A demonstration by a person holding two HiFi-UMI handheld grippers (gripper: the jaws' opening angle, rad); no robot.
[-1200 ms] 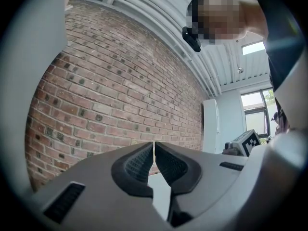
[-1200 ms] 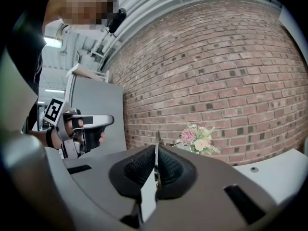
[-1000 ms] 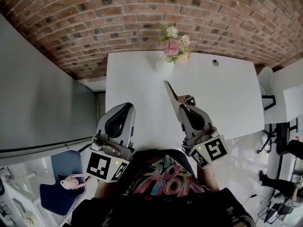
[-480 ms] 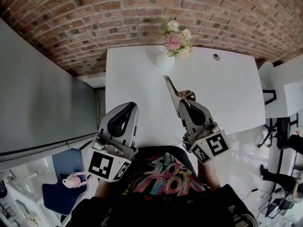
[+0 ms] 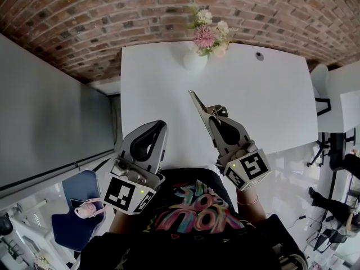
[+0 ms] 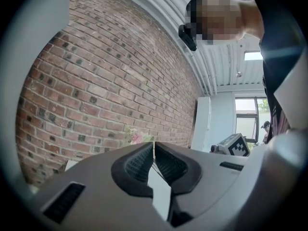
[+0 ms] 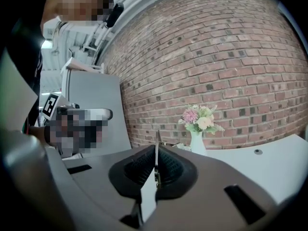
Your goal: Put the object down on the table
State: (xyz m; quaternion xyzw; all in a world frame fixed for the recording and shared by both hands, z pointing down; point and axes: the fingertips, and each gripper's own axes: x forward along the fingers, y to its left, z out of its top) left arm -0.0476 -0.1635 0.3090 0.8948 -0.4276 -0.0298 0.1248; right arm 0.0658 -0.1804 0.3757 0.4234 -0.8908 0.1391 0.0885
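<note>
My right gripper (image 5: 212, 117) is shut on a thin flat tan object (image 5: 198, 102) with a pointed tip and a small metal ring. It holds the object tilted in the air over the near part of the white table (image 5: 270, 94). In the right gripper view the object (image 7: 157, 139) shows edge-on as a thin line pinched between the pads of the right gripper (image 7: 156, 153). My left gripper (image 5: 157, 127) hovers at the table's near left edge. Its jaws meet at the tips with nothing between them, as the left gripper view also shows (image 6: 154, 146).
A white vase of pink and cream flowers (image 5: 197, 58) stands at the table's far edge against the brick wall (image 5: 112, 16). A small round grommet (image 5: 259, 55) sits at the far right. A grey partition (image 5: 45, 122) and a blue chair (image 5: 73, 224) are to the left.
The right gripper and the held object have drifted slightly left over the table. The left gripper has shifted a little right. Both stay shut.
</note>
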